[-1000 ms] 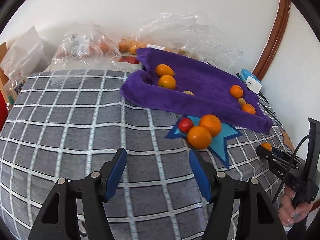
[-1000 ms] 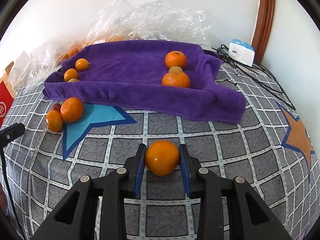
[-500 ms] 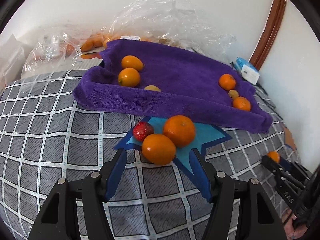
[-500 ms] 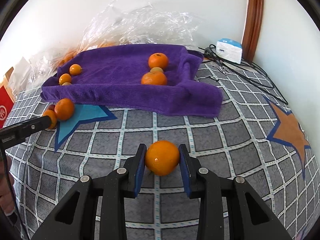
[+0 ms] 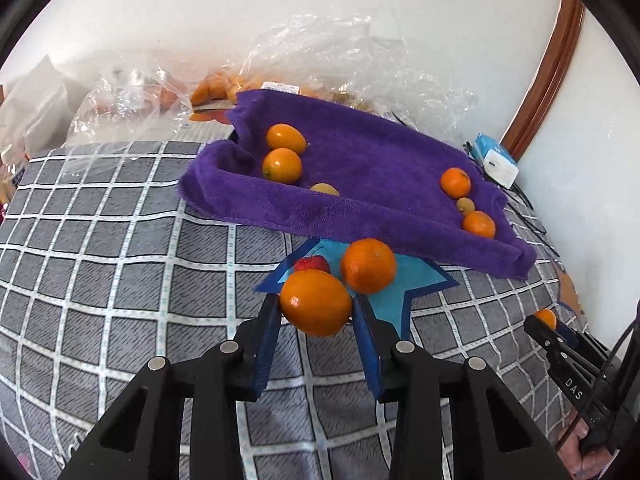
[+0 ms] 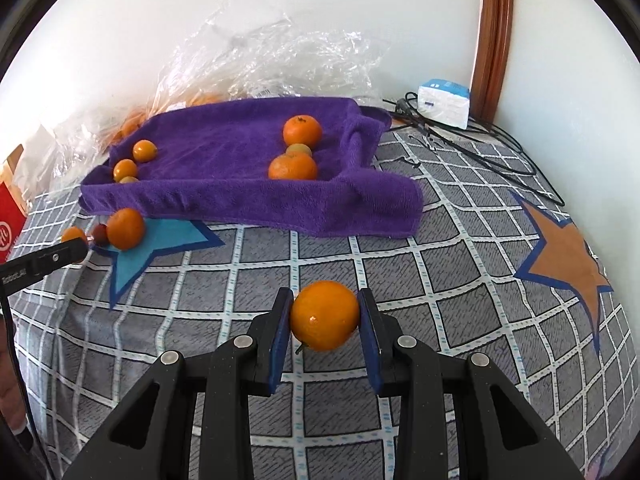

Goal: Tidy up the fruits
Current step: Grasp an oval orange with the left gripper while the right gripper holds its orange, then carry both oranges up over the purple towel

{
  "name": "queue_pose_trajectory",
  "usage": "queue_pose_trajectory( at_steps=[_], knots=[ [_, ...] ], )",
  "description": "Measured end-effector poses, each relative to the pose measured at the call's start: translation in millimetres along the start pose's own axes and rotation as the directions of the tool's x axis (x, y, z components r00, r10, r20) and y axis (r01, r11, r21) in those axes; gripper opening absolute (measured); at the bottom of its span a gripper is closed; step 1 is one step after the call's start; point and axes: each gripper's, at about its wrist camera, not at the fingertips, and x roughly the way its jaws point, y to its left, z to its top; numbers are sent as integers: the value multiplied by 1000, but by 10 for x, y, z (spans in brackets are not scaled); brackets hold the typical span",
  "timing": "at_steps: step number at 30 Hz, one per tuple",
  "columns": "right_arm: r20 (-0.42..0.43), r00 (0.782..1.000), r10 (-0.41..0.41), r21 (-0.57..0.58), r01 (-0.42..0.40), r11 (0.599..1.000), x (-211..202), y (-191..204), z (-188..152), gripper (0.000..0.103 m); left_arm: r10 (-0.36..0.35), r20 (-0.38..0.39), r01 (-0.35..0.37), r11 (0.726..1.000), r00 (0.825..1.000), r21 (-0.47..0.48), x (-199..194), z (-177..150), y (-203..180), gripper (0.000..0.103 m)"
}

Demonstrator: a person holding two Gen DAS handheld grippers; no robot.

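Orange mandarin [image 5: 315, 302] sits between the closing left hand-held gripper [image 5: 316, 316] pads; right hand-held gripper [image 6: 324, 316] clamps another mandarin [image 6: 325, 315].

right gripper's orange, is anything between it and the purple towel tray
Nothing visible blocks it. The right gripper holds the orange above bare checked cloth, and only that cloth lies before the purple towel tray. The tray's raised front edge must be cleared; two oranges sit just behind it.
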Motion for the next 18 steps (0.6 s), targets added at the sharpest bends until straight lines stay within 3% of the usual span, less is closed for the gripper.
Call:
queue_pose_trajectory(
  at_steps=[18],
  knots=[
    [60, 998, 32, 42, -34, 999, -414, 33, 93, 32, 0, 89, 4, 999, 996, -41, -570, -8, 135, 35]
  ],
)
